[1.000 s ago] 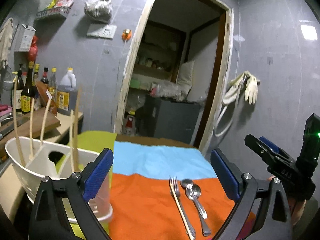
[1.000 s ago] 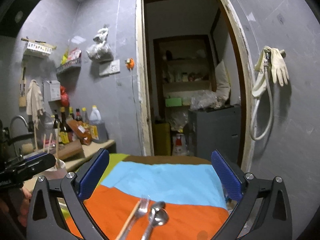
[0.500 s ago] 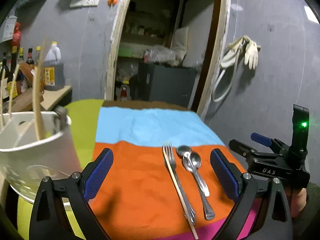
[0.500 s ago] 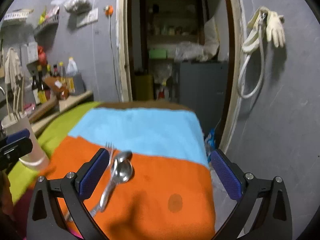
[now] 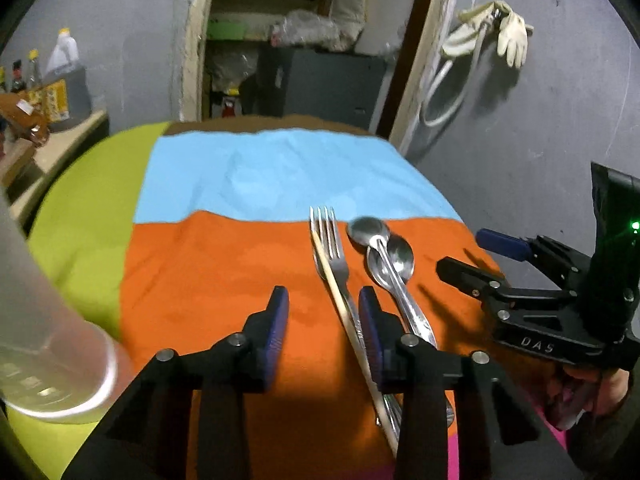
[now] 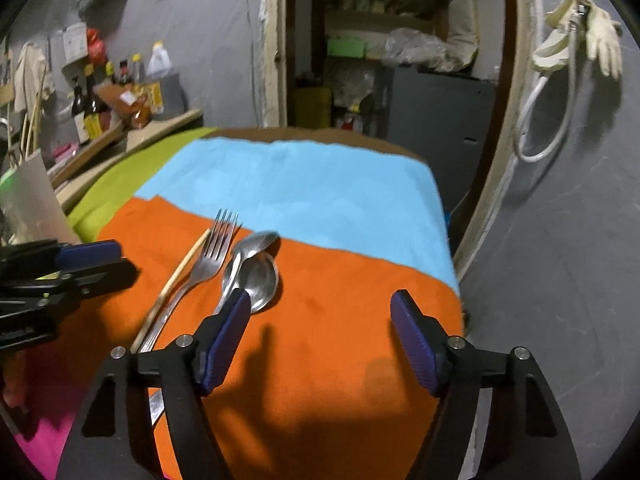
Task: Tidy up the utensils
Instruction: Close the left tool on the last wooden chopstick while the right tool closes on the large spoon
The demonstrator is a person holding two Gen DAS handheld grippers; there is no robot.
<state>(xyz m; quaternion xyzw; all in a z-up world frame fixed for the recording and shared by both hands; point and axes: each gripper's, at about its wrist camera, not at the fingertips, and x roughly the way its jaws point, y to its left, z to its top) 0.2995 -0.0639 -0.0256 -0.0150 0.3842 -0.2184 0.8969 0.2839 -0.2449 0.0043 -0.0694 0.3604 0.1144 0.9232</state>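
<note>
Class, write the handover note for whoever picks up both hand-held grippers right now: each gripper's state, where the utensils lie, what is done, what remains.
Left hand-held gripper: jaws closing, nothing pressed between the pads; the fork and chopstick run past its right finger.
Right hand-held gripper: jaws closing over bare orange cloth, holding nothing; the spoons lie by its left finger.
Utensils: fork, chopstick and two overlapping spoons all lie together on the orange cloth.
Holder: at the left, on the green cloth.
Done: nothing picked up from the cloth yet.
Left: grip each utensil and sort it, probably into the holder.
</note>
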